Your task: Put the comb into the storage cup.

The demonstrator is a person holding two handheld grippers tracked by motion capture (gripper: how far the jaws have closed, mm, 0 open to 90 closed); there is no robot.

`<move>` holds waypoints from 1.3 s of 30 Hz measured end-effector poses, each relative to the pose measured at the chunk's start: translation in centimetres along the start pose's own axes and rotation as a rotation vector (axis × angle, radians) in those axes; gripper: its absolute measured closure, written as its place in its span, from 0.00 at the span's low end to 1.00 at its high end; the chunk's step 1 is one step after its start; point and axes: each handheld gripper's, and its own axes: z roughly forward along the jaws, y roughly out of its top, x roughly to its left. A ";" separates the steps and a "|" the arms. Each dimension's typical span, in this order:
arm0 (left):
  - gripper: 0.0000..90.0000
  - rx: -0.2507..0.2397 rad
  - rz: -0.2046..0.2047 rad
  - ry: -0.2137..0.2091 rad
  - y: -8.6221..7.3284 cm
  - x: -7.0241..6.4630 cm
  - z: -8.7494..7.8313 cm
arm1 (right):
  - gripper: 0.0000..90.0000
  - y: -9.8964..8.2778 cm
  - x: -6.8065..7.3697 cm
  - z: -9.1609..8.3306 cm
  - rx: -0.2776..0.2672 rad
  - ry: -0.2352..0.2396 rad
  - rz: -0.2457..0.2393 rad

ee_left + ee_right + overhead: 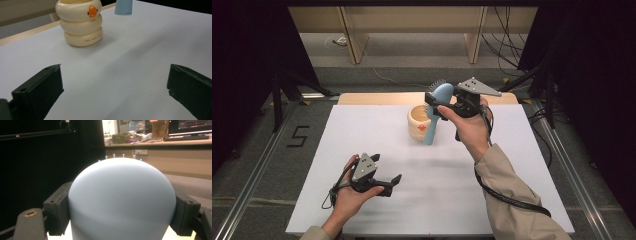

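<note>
We work over a broad white table (pixel 377 210), bare across its near half, so both hands can move freely; everything that matters sits toward its far middle. There stands the cream duck-faced cup (pixel 418 124), a stack of three fat rings with an orange beak facing us; in the left gripper view the cup (pixel 80 23) is upright and flat on the sheet, and its wide mouth makes an easy target from above. We judge it to be the holder for the blue hairbrush (pixel 435 112), which we hold upright just to the right of the cup and touching or nearly touching its side, handle down and bristled head up; whether the handle tip rests on the table we cannot tell. Our right gripper (pixel 436 102) has the brush by its rounded head; in the right gripper view the jaws stand wide yet press both flanks of the pale blue dome (pixel 121 200), with the bristle tips (pixel 114 155) peeking over the top; gripping high leaves the handle free to drop into the cup. Our left gripper (pixel 393 184) waits at the near left, low over the table, jaws spread wide with nothing between them; from there we think it could steady the cup if needed.
</note>
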 end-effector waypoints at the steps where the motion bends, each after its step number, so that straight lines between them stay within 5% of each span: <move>1: 0.00 0.004 -0.001 0.003 -0.1 0.2 -0.2 | 0.23 0.1 0.0 0.0 -0.002 -0.001 0.002; 16: 0.00 0.014 0.011 0.027 -0.9 1.4 -1.7 | 0.23 0.5 -0.3 0.2 -0.011 -0.015 0.002; 39: 0.02 0.013 0.000 0.030 -1.2 1.4 -1.7 | 0.23 0.9 -0.9 0.8 -0.026 -0.039 -0.002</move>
